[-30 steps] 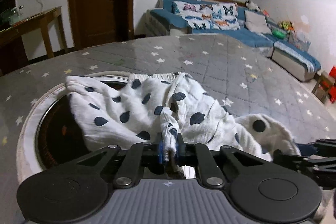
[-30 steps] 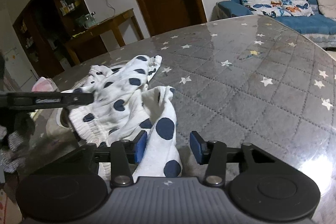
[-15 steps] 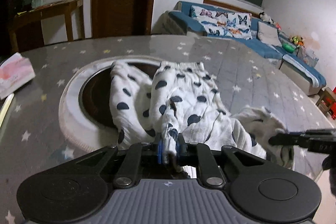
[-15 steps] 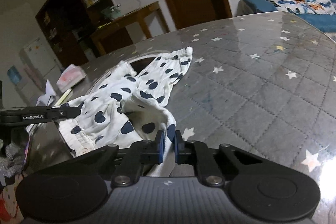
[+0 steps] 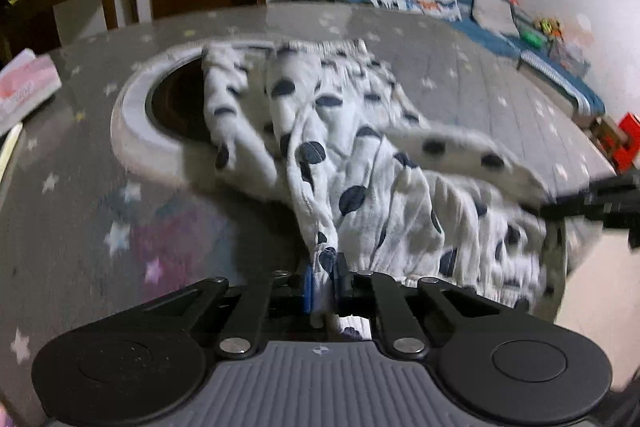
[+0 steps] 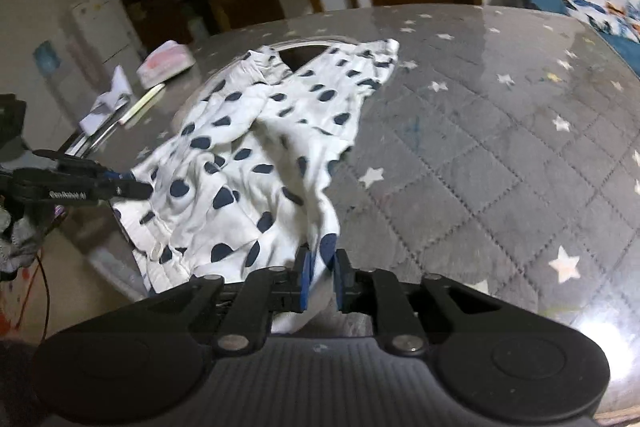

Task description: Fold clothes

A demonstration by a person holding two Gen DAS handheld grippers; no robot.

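1. The left gripper [image 5: 323, 281] has its jaws clamped on a bunched edge of the white, navy-dotted cotton garment [image 5: 360, 163].
2. The right gripper [image 6: 320, 277] pinches another edge.
3. The garment sprawls toward 12 o'clock over the grey star-patterned table [image 6: 500, 155], hiding part of a white ring [image 5: 132, 131]; motion blurs detail.

— Room to pass? 
— Bare table [image 6: 500, 163] right of garment [image 6: 256, 147]. 
— In the way? 
— Ring [image 5: 132, 123] under the cloth's far end; tissue pack [image 6: 166, 61] and papers [image 6: 108, 99] at left edge.
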